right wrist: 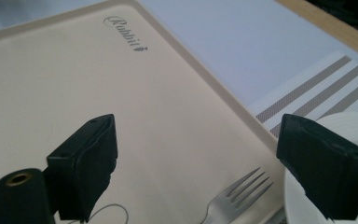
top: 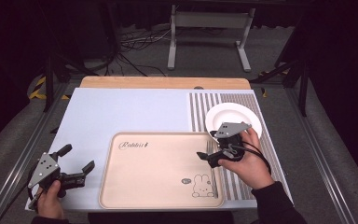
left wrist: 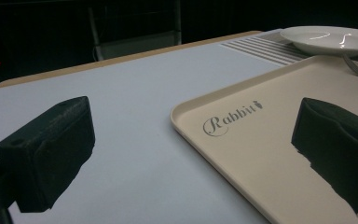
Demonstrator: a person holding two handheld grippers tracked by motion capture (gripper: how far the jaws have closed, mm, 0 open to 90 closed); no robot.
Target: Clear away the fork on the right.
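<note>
High view: we see a beige tray lying w/ its long axis left-right on a pale blue mat. A fork lies along the tray's right edge, long axis running near-to-far, tines toward the far side, next to a white plate on the striped placemat. Tray print reads "Rabbit" in script at its far-left corner; a rabbit drawing sits near-right. Right gripper hovers over the fork's tine end, jaws spread, nothing held. Left gripper sits left of the tray, jaws likewise released & apart.
</note>
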